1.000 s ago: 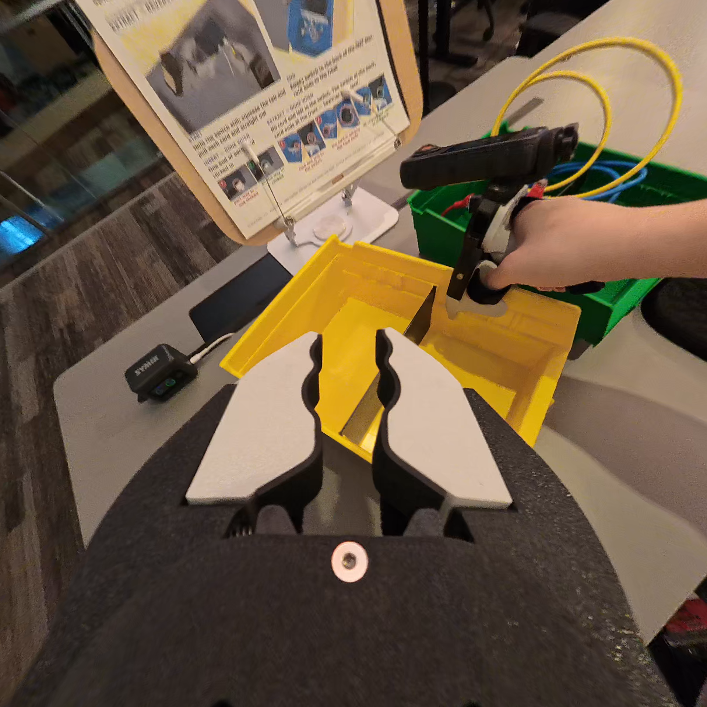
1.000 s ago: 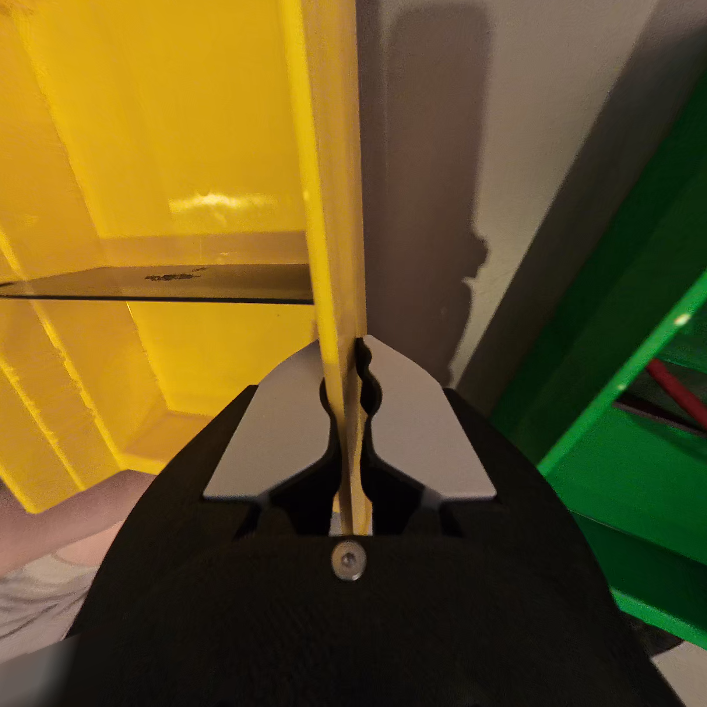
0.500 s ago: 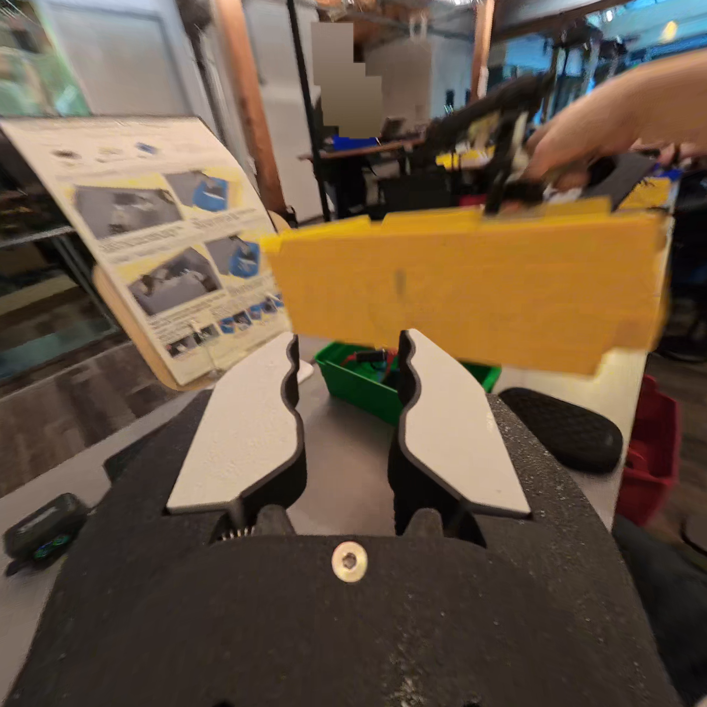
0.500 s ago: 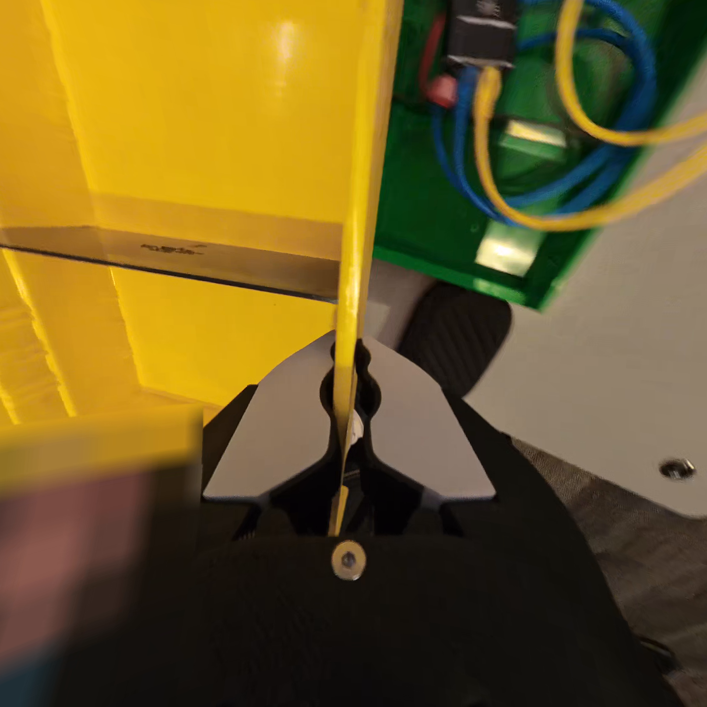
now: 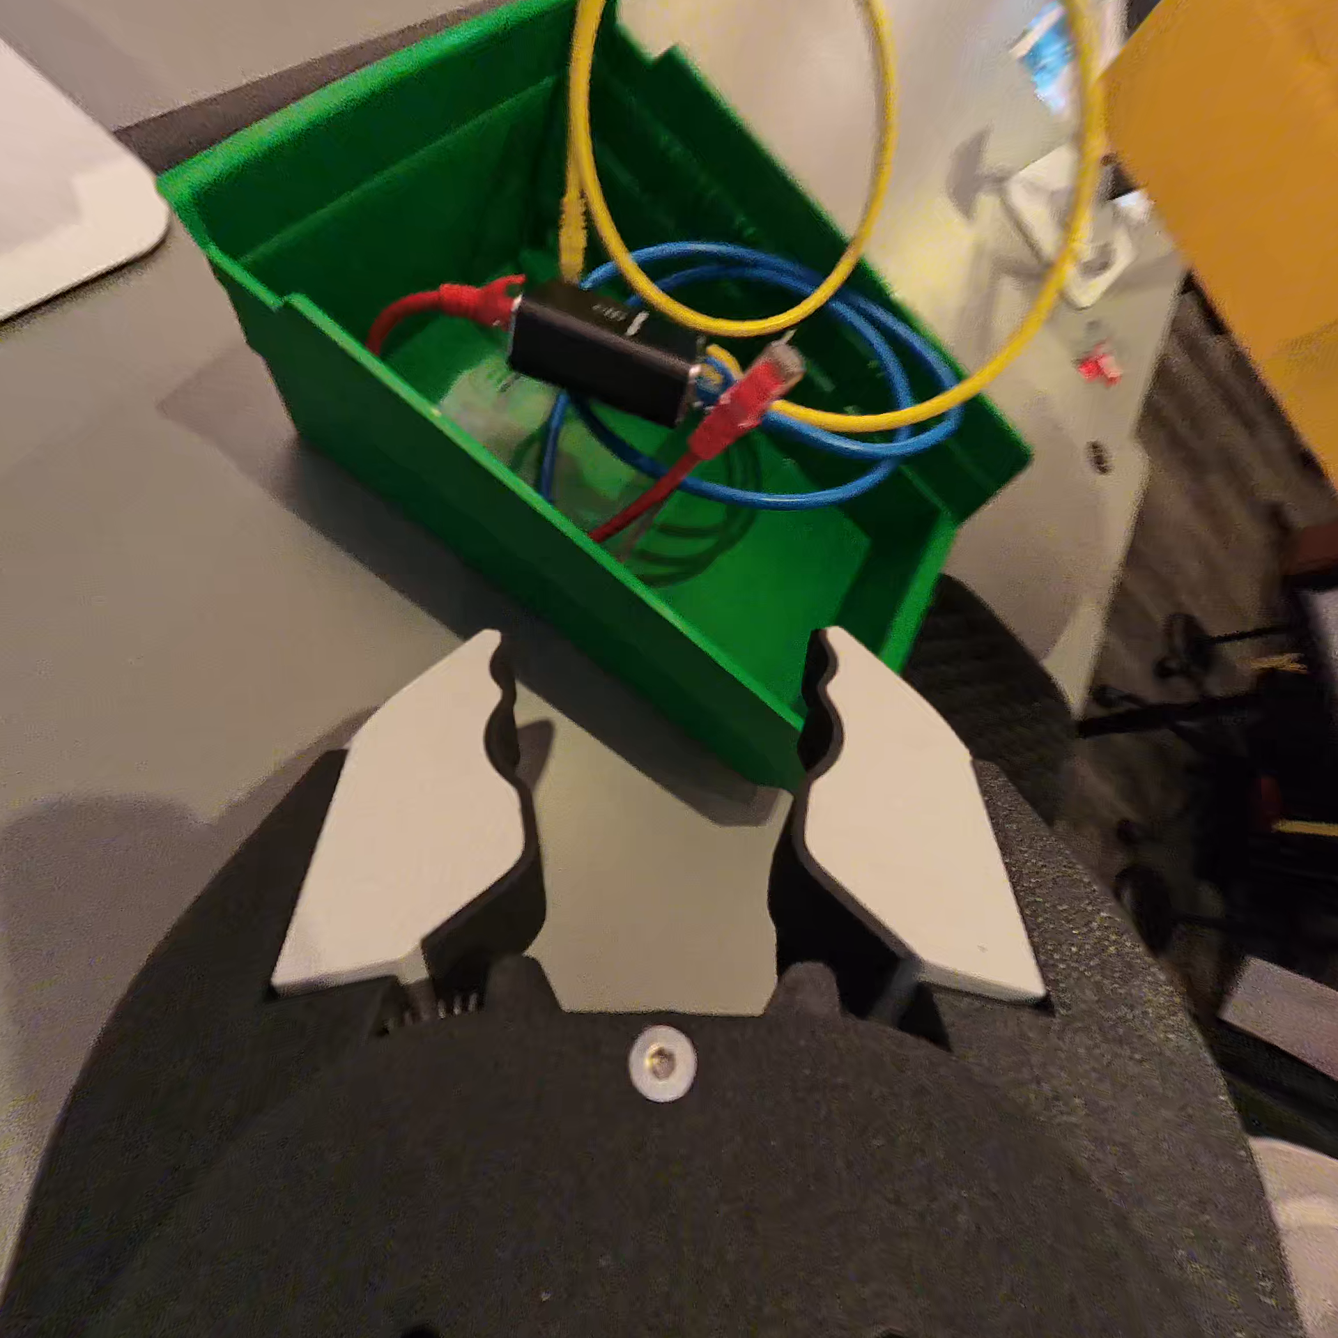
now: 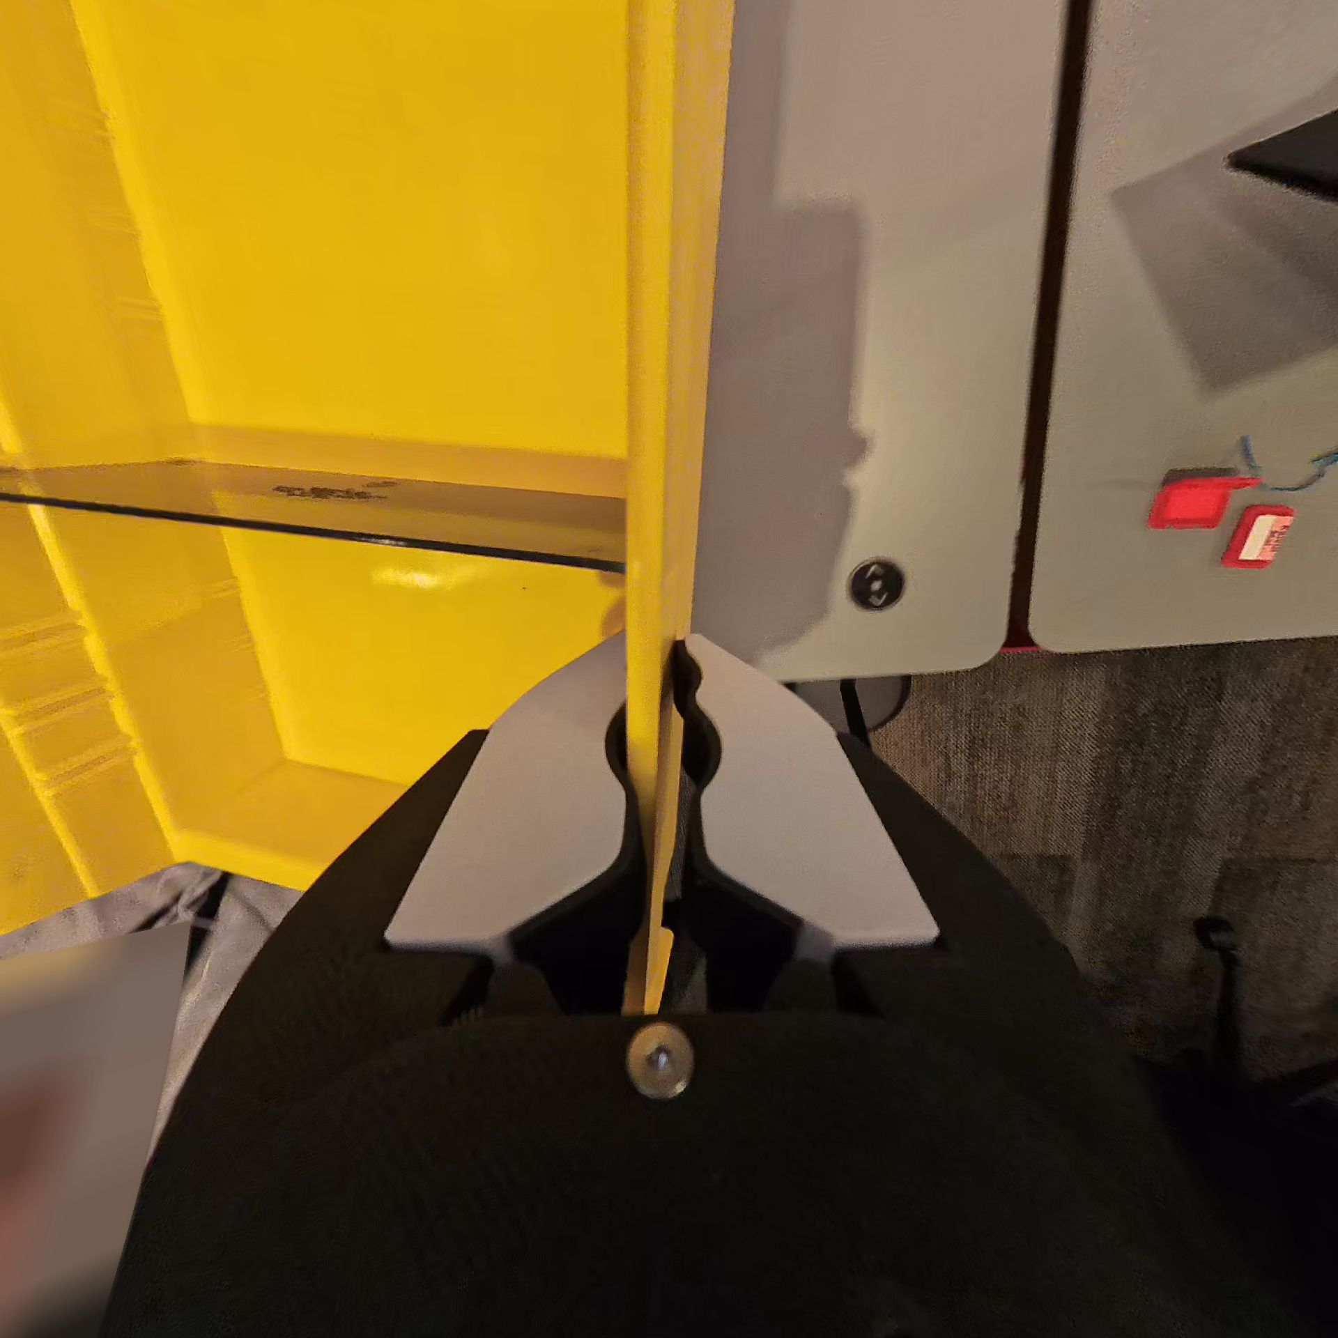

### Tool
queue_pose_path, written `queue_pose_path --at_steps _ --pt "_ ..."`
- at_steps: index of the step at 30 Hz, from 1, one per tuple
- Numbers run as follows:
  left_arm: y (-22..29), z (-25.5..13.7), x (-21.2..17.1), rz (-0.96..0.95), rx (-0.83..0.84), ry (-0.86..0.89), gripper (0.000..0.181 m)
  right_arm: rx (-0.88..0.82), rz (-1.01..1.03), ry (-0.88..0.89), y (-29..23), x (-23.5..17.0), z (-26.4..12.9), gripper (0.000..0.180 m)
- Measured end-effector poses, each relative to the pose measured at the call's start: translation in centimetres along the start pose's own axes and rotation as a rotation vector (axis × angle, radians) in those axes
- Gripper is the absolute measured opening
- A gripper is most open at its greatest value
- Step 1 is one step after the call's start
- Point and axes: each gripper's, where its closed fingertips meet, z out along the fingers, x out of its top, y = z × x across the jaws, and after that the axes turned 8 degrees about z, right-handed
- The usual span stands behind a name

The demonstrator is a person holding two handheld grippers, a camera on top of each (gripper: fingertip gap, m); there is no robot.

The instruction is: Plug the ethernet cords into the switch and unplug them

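Note:
A green bin [image 5: 463, 463] stands on the grey table and holds the black switch [image 5: 604, 352] with red [image 5: 731, 413], blue [image 5: 869, 449] and yellow [image 5: 854, 275] ethernet cords coiled around it. A red plug sits at the switch's left end; whether it is seated in a port I cannot tell. My left gripper [image 5: 660, 641] is open and empty, just in front of the bin's near corner. My right gripper [image 6: 655, 644] is shut on the side wall of an empty yellow bin [image 6: 362, 289] and holds it in the air, beyond the table's edge.
The yellow bin also shows blurred in the top right of the left wrist view [image 5: 1245, 217]. A white stand base [image 5: 65, 217] lies at the far left. The table's edge [image 6: 905, 651] and carpet floor [image 6: 1086, 796] are below the right gripper. Red items [image 6: 1223, 514] lie on a neighbouring table. My right fingertips sit around 50 cm from my left ones.
My right gripper lifted the yellow bin off the table and carried it to the right, past the green bin. My left gripper opened wider and now points down at the green bin.

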Motion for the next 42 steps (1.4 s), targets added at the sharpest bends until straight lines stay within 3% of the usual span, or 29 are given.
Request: queue_pose_path --at_steps 5,8,9,11,15,25,42 --pt "0.3 3.8 -1.3 -0.047 -0.041 -0.061 0.072 -0.015 0.096 0.096 4.4 3.4 4.5 0.006" --pt "0.3 5.4 -1.9 -0.059 -0.029 -0.094 0.052 0.009 0.114 0.098 5.3 4.5 7.5 0.006" --pt "0.1 5.7 -2.2 -0.038 -0.008 -0.121 0.053 0.027 0.117 0.091 5.2 4.6 8.4 0.006" --pt "0.2 5.5 -2.1 -0.011 -0.018 -0.137 0.033 0.063 0.116 0.077 4.9 4.8 10.1 0.006" --pt "-0.1 5.0 -2.5 0.034 -0.028 -0.189 0.028 0.124 0.138 0.066 4.1 4.9 12.6 0.006" --pt "-5.0 -0.4 -4.5 -0.081 -0.034 -0.235 0.017 0.195 0.151 0.000 -0.1 3.9 18.9 0.009" --pt "-14.9 -12.9 -10.9 -0.280 0.291 -0.267 0.010 0.234 0.065 0.041 -8.0 9.4 21.2 0.010"
